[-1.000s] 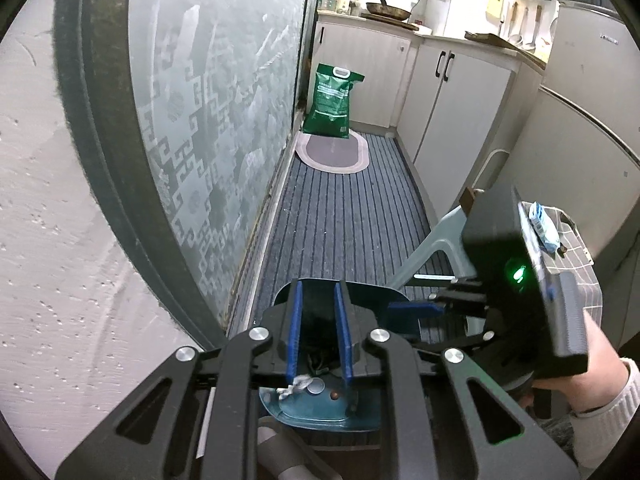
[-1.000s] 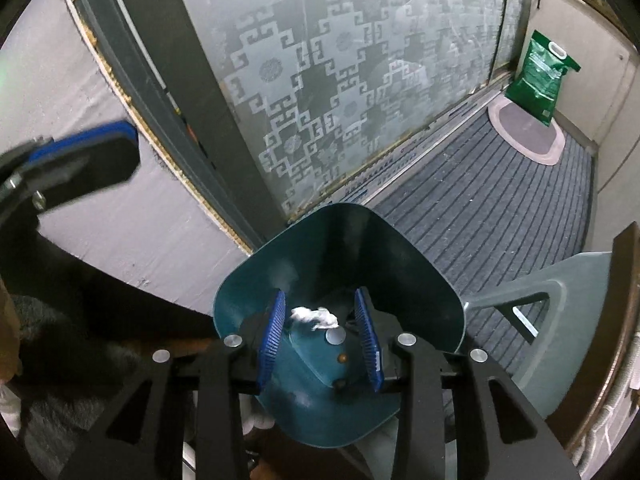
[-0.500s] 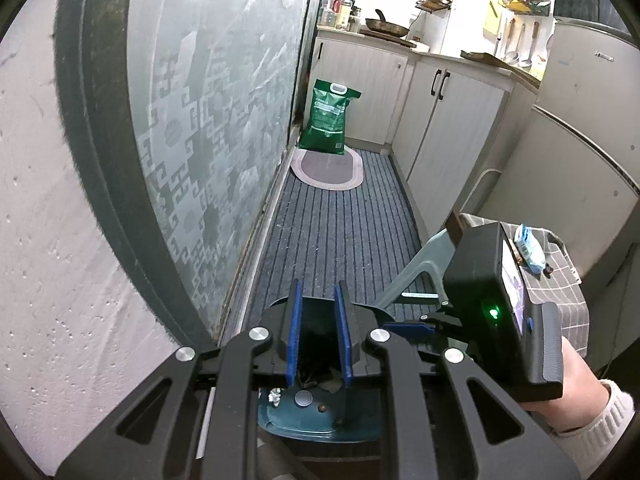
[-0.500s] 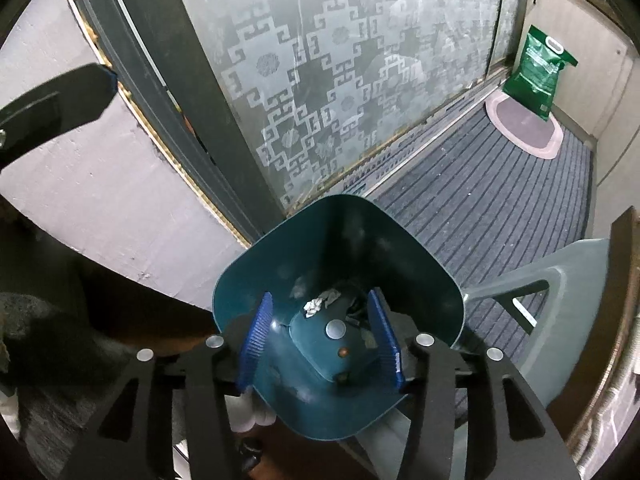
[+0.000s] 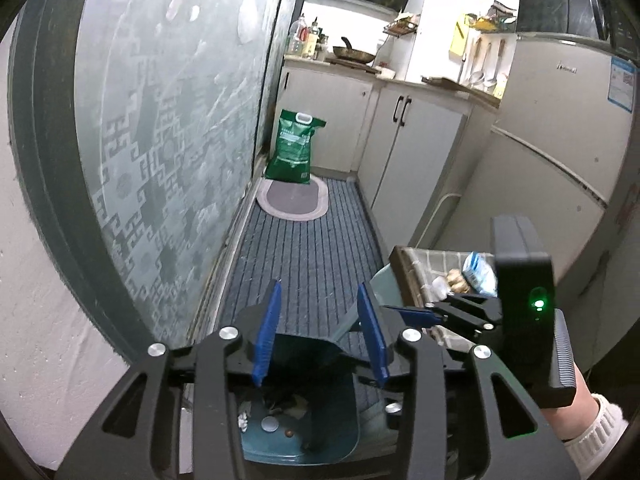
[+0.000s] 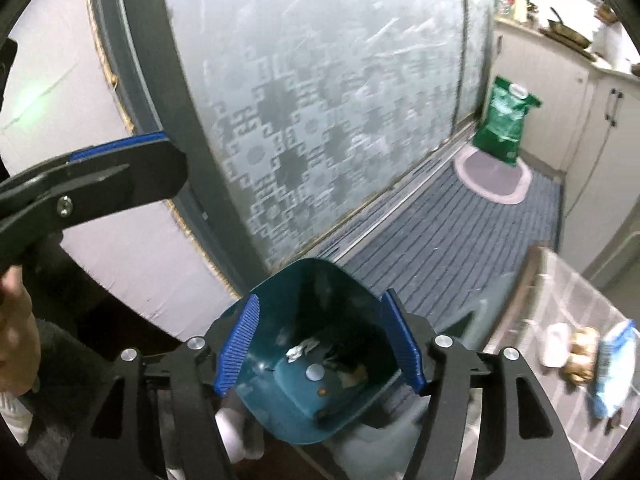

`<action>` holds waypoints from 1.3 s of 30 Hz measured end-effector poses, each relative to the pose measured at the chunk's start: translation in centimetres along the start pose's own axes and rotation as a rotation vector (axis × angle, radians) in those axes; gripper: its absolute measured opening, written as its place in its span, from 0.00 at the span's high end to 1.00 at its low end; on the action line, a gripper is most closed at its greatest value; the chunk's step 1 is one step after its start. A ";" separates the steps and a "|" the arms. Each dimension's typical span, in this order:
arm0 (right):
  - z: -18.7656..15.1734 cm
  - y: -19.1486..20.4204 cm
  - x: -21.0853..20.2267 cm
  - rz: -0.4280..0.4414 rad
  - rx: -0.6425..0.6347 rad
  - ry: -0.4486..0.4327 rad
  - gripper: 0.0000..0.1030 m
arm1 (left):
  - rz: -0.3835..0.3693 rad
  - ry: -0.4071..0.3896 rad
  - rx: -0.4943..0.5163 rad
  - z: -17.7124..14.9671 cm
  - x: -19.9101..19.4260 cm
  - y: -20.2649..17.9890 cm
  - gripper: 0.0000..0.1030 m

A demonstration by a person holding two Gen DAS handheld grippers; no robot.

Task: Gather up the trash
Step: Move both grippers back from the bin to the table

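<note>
Left wrist view: pale wall and frosted patterned door (image 5: pixel 168 128) at far left. Next, left gripper (image 5: pixel 320 340), blue pads spread wide apart, nothing between them, poised over teal bin (image 5: pixel 340 412). Inside bin, white scrap (image 5: pixel 242 432) and darker crumpled bits on the bottom. Further right, right gripper (image 5: pixel 404 312) seen from the side, aimed toward a small table with checked cloth (image 5: pixel 436 260); on it, blue-white packet (image 5: pixel 478 272) beside some brownish item, too small to identify.

Right wrist view: left gripper's finger (image 6: pixel 92 184) at far left, then right gripper (image 6: pixel 320 352), pads likewise spread apart and empty, framing the bin's rim (image 6: pixel 316 264). Paper scraps (image 6: pixel 302 348) lying within. At far right, blurred tabletop with the packet (image 6: pixel 614 360) and a whitish piece (image 6: pixel 554 344), apparently uncollected.

Likely risks: open finger catching the light bin's rim and tipping it, spilling collected scraps; crinkly packet slipping from a shallow pinch; loose cloth dragged along with the grab.
</note>
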State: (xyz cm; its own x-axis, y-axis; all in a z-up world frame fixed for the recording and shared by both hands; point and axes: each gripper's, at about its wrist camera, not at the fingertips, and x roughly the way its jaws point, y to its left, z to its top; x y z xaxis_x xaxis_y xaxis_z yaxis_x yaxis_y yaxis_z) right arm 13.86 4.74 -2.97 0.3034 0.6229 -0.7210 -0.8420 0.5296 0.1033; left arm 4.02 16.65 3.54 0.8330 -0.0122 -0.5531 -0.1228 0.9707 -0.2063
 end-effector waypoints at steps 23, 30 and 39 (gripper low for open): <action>-4.6 -12.0 -9.6 -0.199 0.178 -0.098 0.37 | -0.056 0.052 0.108 -0.3 5.4 -8.3 0.39; -6.1 -14.8 -10.9 -0.224 0.204 -0.090 0.41 | -0.048 0.114 0.225 -0.7 8.0 -10.9 0.39; -7.9 -18.1 -11.7 -0.231 0.253 -0.070 0.46 | -0.035 0.179 0.398 -1.4 12.5 -13.0 0.42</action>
State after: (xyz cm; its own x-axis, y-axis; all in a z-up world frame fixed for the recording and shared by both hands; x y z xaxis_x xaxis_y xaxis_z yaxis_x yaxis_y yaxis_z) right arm 22.02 -16.63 -1.83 0.5102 0.5039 -0.6970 -0.6131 0.7814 0.1161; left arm 15.29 3.57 -1.81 0.7221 -0.0539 -0.6897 0.1503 0.9854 0.0804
